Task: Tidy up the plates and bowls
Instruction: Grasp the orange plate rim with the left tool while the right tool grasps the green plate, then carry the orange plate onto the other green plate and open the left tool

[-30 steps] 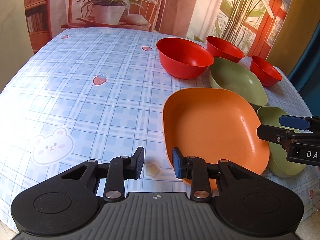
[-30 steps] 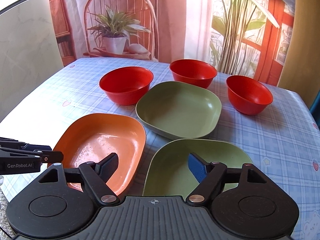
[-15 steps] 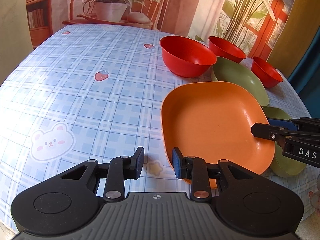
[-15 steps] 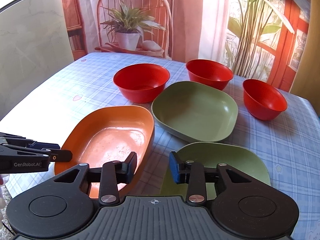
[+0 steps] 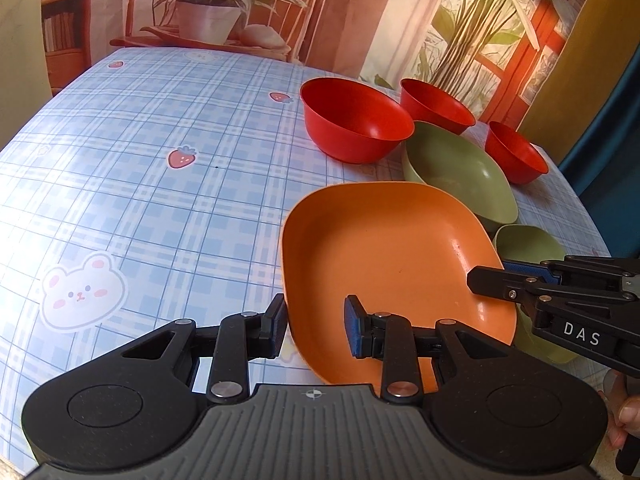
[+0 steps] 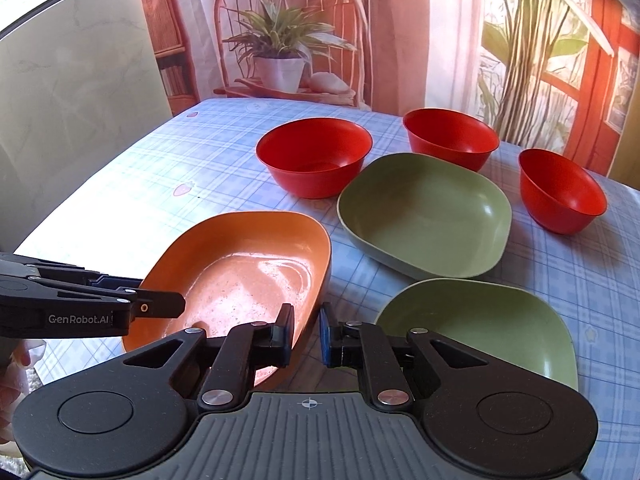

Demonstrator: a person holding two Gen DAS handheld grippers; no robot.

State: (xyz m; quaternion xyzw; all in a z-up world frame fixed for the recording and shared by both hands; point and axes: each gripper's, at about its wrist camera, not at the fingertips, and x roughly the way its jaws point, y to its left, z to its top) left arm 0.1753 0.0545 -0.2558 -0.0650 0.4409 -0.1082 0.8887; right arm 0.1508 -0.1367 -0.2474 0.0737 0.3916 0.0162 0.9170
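- The orange plate [image 6: 240, 276] is a rounded square lying near the table's front edge, at about 7 o'clock from the far green plate [image 6: 428, 216]; its right side looks raised off the tablecloth [image 5: 160, 200], so it tilts down toward its left.
- In the right wrist view its long axis runs from 7 o'clock to 1 o'clock, one rounded corner pointing at the nearest red bowl [image 6: 316, 156].
- The left gripper [image 5: 314, 324] has its jaws set either side of the plate's near-left rim, one finger outside and one inside; a gap shows at the inner pad, so I cannot tell whether they are clenched.
- The right gripper [image 6: 306, 336] has its jaws nearly together across the plate's right rim; the rim sits between the pads, grasped as far as can be seen.
- The near green plate [image 6: 480, 328] lies flat at 3 o'clock from the orange one, just beside it.
- Two more red bowls, middle [image 6: 450, 140] and right [image 6: 560, 190], stand upright at 12 and 2 o'clock from the far green plate.
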